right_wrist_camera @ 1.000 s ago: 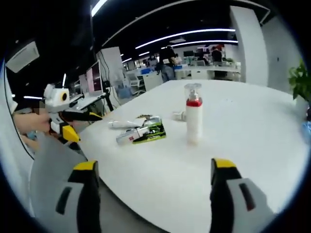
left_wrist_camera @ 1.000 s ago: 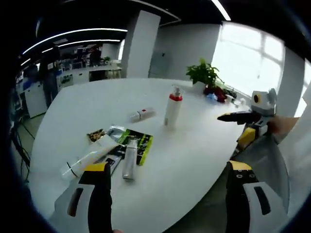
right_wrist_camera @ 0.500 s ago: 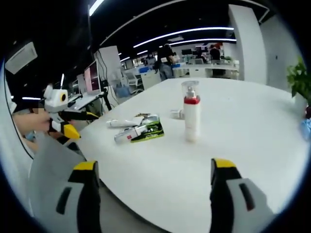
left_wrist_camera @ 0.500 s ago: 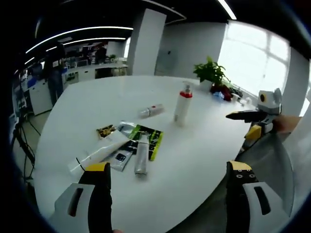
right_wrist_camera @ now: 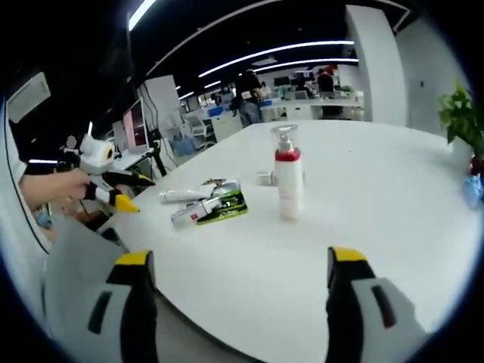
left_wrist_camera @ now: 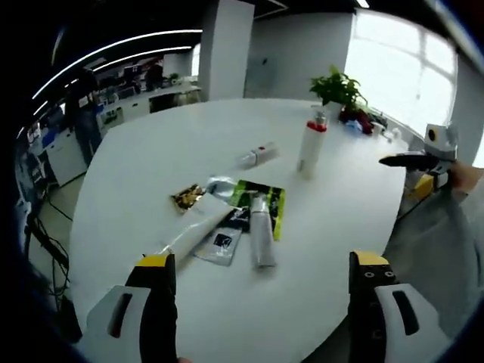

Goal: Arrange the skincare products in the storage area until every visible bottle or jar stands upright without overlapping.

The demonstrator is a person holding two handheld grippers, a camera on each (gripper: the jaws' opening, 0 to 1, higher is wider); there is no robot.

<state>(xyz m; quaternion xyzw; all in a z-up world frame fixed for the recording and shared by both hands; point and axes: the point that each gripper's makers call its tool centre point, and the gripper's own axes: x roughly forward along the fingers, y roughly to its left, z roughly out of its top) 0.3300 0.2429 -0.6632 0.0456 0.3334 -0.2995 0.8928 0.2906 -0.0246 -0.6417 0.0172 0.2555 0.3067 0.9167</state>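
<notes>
My left claw [left_wrist_camera: 257, 302] and right claw [right_wrist_camera: 238, 302] gape empty over the glossy white worktop [left_wrist_camera: 151, 151]. Pump bottle [right_wrist_camera: 286, 180] stands upright; tubes [left_wrist_camera: 261, 238] lie on sachets [left_wrist_camera: 265, 208], labels unreadable.

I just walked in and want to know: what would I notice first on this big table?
The tall pump bottle with its red collar stands upright, alone near the middle of the white table. Closer to the table's edge, a silver bottle and a clear tube lie flat on green and black packets, overlapping.
</notes>
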